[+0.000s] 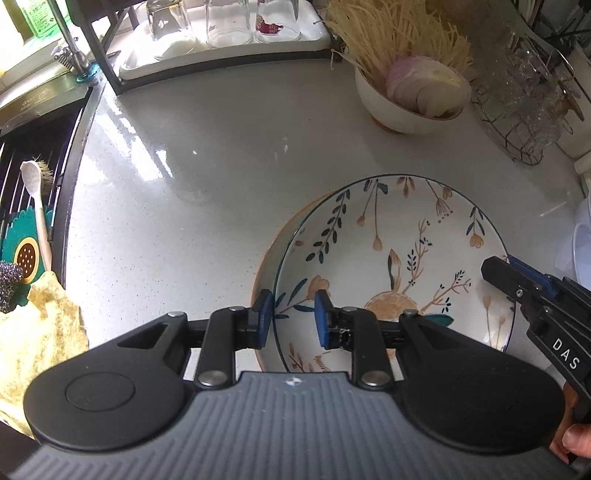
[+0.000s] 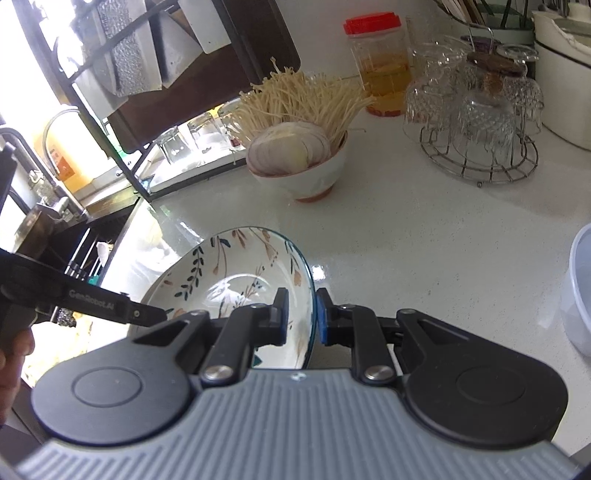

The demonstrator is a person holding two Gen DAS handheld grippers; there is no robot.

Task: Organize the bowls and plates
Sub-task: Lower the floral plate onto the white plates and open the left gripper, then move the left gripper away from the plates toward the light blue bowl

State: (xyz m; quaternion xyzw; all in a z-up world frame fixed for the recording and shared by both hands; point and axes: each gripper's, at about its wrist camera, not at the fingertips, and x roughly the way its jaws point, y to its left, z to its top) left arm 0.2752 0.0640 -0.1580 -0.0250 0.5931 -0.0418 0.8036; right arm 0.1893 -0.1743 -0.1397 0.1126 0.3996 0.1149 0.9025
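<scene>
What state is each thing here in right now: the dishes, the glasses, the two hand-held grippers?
Floral plate: tilted, one edge lifted.
Right hand-held gripper: shut on the floral plate's rim.
Left hand-held gripper: open, straddling the opposite rim.
Bowl: upright, filled with mushrooms and sliced onion.
Glasses: upside down on a wire rack.

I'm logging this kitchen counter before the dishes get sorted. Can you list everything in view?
floral plate: one, white with blue rim, on a second dish, right gripper clamped on its rim
lower dish: one, tan-rimmed, under the floral plate
food bowl: one, white, counter back, holding noodles and sliced onion
jar: one, red lid, yellow liquid, back
glass rack: one, wire, upturned clear glasses, back right
tumblers: several, clear, white tray
spoon: one, white, sink rack
cloth: one, yellow, left edge
left hand-held gripper: black, blue pads astride the plate's near rim
right hand-held gripper: black, on plate rim
</scene>
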